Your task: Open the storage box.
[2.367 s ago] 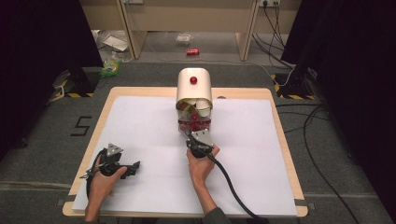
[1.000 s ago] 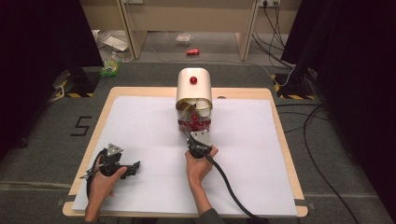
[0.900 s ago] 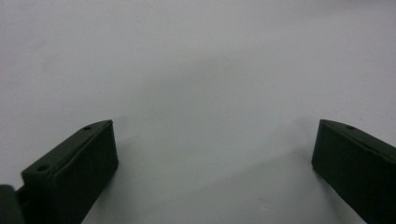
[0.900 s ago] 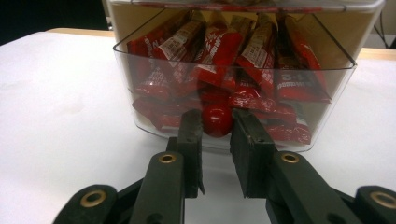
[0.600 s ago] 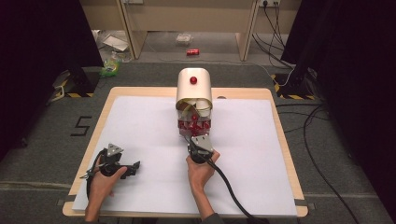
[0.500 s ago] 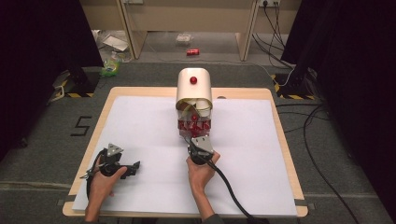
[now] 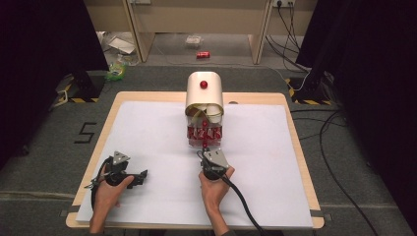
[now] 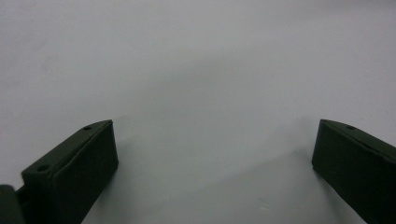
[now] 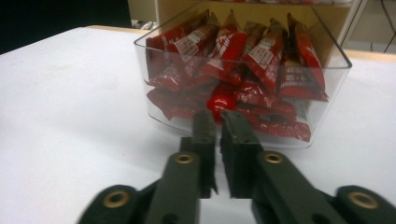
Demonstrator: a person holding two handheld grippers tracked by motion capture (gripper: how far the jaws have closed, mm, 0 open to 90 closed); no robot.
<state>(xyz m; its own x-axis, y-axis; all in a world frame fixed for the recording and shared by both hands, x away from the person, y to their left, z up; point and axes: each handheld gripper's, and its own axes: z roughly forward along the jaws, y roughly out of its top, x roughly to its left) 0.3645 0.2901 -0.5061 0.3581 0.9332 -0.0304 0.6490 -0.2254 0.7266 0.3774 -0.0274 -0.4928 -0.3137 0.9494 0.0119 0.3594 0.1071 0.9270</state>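
Right tool [image 9: 215, 122] clamped the red knob [image 9: 219, 103] of the clear drawer [image 9: 327, 70], frame centre, jaws just closing further. Drawer of red sachets [image 9: 261, 56] pulled out of the cream dispenser [image 7: 204, 91]; sachets untouched. Left tool [image 7: 140, 176] apart, idle lower left.

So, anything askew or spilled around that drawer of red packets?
Nothing spilled. The clear drawer stands pulled out from the cream dispenser, red packets all inside, tilted but contained. The right claw sits at its red knob. The left claw rests on bare white paper.
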